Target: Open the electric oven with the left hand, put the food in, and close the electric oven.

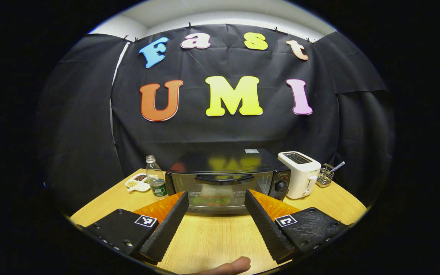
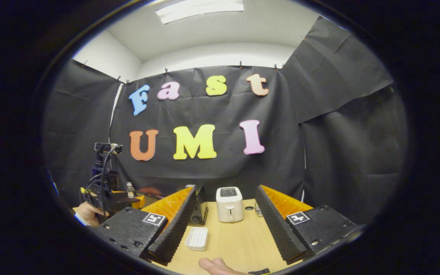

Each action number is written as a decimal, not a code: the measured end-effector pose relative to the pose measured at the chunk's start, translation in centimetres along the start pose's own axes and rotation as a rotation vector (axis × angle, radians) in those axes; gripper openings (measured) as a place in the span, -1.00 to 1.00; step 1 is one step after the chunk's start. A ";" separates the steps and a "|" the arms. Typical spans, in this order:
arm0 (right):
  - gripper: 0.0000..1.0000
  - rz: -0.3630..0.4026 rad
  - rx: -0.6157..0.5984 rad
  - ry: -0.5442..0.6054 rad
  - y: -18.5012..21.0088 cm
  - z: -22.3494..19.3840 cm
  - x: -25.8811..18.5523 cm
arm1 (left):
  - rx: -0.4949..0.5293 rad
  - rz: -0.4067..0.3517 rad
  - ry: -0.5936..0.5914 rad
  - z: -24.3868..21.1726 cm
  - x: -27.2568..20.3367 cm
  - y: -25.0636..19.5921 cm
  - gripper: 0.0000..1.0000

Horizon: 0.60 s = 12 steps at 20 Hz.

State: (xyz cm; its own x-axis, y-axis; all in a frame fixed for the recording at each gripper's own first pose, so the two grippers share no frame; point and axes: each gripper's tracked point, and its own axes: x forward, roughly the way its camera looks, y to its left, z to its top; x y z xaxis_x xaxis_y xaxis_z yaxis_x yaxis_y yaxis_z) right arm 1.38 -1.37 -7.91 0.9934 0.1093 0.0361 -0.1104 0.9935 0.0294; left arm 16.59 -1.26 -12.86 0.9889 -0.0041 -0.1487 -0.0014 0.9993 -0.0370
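The black electric oven (image 1: 258, 162) stands at the back of the wooden table with its door (image 1: 204, 189) shut and its handle (image 1: 224, 178) across the top of the glass. Something green and reddish, the food (image 1: 213, 199), shows through the glass. My left gripper (image 1: 216, 194) is open, a short way in front of the door, with nothing between its fingers. My right gripper (image 2: 226, 188) is open too and points at a white toaster (image 2: 229, 204). The oven's side (image 2: 201, 210) peeks out past its left finger. Farther left, a hand (image 2: 86, 214) holds the other gripper (image 2: 107, 193).
A white toaster (image 1: 299, 173) and a wire basket (image 1: 326, 175) stand right of the oven. A plastic bottle (image 1: 156, 183) and a white divided dish (image 1: 138, 182) stand to its left. A white ribbed tray (image 2: 197, 238) lies on the table (image 2: 239, 240). A fingertip (image 1: 227, 266) shows at the bottom edge.
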 end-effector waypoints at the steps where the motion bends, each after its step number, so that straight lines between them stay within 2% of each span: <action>1: 0.79 0.000 0.000 -0.007 0.1 0.4 -0.6 | 0.004 0.009 -0.025 0.9 -1.2 0.2 0.94; 5: 0.79 -0.025 -0.013 -0.009 0.2 1.3 -2.7 | -0.002 0.023 -0.114 4.6 -7.8 1.0 0.92; 6: 1.00 -0.032 -0.013 -0.010 0.3 1.4 -3.3 | -0.007 0.024 -0.137 5.6 -9.4 1.2 0.92; 7: 0.79 -0.041 -0.010 -0.007 0.7 2.0 -3.9 | -0.007 0.024 -0.153 6.4 -11.1 1.3 0.92; 12: 0.80 -0.035 0.001 -0.020 1.2 3.8 -6.6 | -0.014 0.038 -0.212 9.2 -18.4 2.3 0.92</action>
State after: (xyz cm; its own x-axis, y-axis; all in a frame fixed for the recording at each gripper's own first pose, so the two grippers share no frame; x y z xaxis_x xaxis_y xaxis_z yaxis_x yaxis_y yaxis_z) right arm -5.42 -1.05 -4.30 0.9957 0.0741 0.0551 -0.0759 0.9966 0.0316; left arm -0.26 1.45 -1.08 0.9972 0.0431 0.0608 -0.0402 0.9980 -0.0495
